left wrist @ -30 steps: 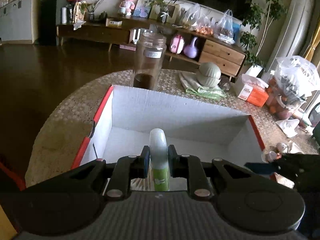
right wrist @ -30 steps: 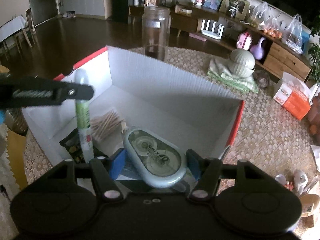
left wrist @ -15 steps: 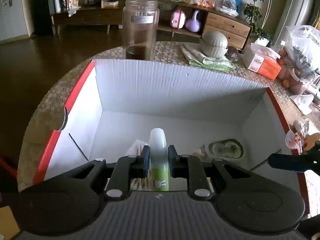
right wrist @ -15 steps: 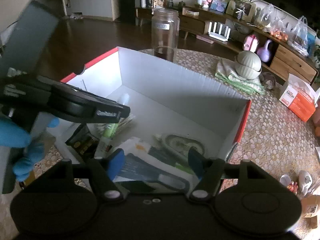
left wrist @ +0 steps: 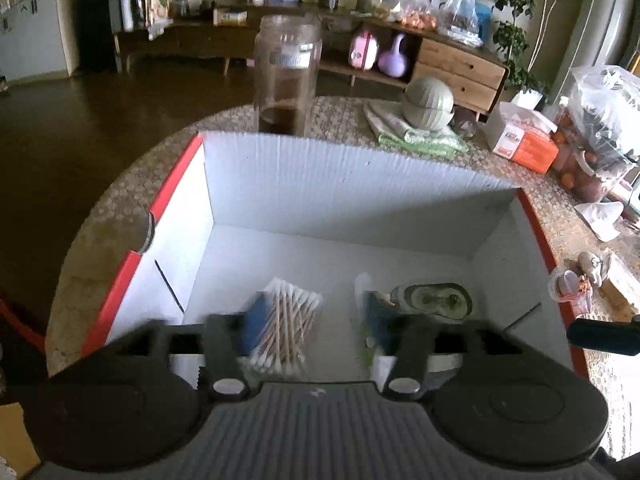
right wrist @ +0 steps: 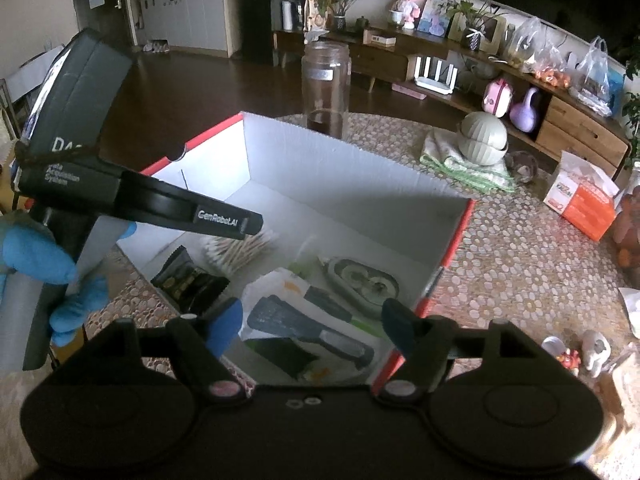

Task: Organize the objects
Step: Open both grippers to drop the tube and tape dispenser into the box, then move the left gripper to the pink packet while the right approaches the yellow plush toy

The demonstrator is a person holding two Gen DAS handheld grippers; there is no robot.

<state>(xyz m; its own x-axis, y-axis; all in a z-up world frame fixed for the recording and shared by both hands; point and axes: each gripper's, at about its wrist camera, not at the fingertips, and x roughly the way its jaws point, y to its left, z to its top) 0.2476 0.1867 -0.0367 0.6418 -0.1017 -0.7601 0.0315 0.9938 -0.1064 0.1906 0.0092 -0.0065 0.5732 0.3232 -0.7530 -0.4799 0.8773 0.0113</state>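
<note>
A white box with red edges point(left wrist: 340, 184) point(right wrist: 360, 184) holds cotton swabs point(left wrist: 286, 324) point(right wrist: 240, 250), a grey-green correction tape point(left wrist: 436, 300) point(right wrist: 362, 282), a dark snack packet point(right wrist: 188, 280) and a bagged dark tool point(right wrist: 304, 320). My left gripper point(left wrist: 314, 320) hangs over the swabs, jaws opening, with nothing pressed between them. A blurred pale green tube point(right wrist: 300, 268) lies beside the tape. My right gripper point(right wrist: 312, 322) hovers over the bagged tool, jaws opening and empty. A blue-gloved hand point(right wrist: 36, 256) carries the left gripper point(right wrist: 224, 220).
A tall glass jar point(left wrist: 286, 80) point(right wrist: 326, 84) stands behind the box. On the round table's right lie green ribbed bowls on a cloth point(left wrist: 428, 100), an orange tissue box point(left wrist: 520, 142), a plastic bag of fruit point(left wrist: 600, 132) and small trinkets point(left wrist: 592, 276).
My left gripper opened and let go of the green-white tube it held upright. My right gripper drew back and up from the correction tape, which now lies in the box.
</note>
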